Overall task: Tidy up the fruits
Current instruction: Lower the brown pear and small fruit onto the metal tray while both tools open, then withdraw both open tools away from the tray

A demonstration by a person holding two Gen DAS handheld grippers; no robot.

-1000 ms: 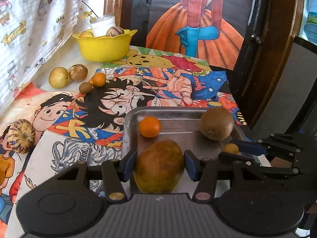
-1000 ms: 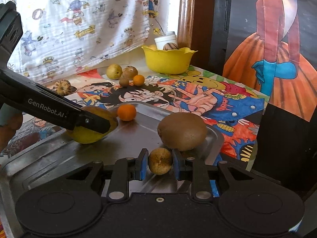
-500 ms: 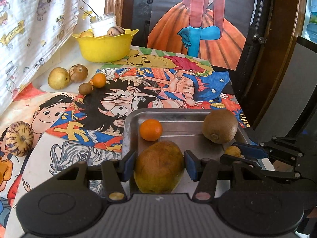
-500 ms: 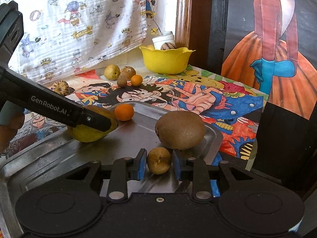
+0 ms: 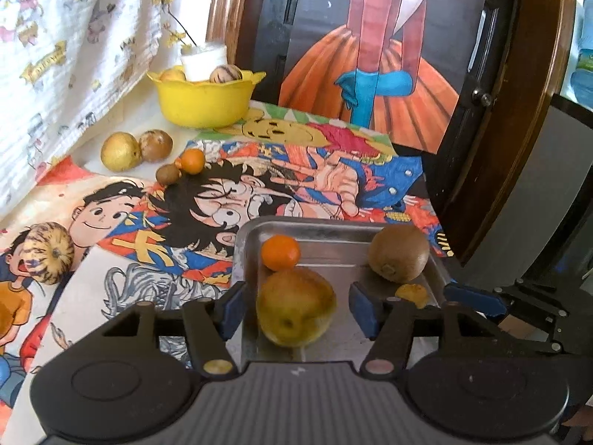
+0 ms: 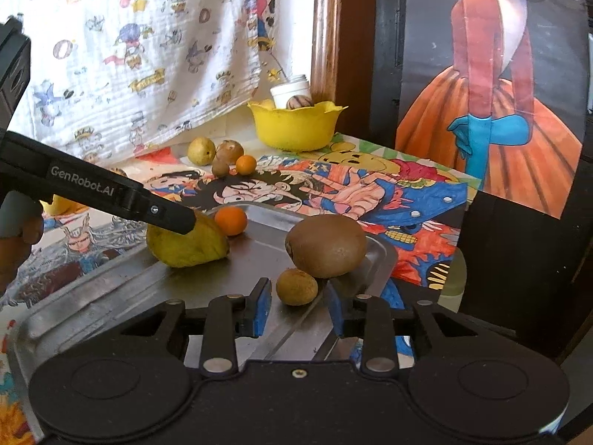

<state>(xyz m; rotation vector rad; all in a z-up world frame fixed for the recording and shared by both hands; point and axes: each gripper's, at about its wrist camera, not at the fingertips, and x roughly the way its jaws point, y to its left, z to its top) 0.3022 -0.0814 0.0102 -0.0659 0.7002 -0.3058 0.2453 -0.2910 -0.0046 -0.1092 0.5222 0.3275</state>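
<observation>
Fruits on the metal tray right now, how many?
4: a large yellow-green fruit at the near left, a small orange behind it, a big brown fruit at the far right, and a small tan fruit just in front of that.

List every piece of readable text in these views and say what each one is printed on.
"GenRobot.AI": white lettering on the black finger of the left gripper, seen from the right wrist view.
Yellow banner prints on the patterned curtain: lettering too small and blurred to read.
Water bottle label at the right edge of the left wrist view: blurred, unreadable.
No other text is legible.
</observation>
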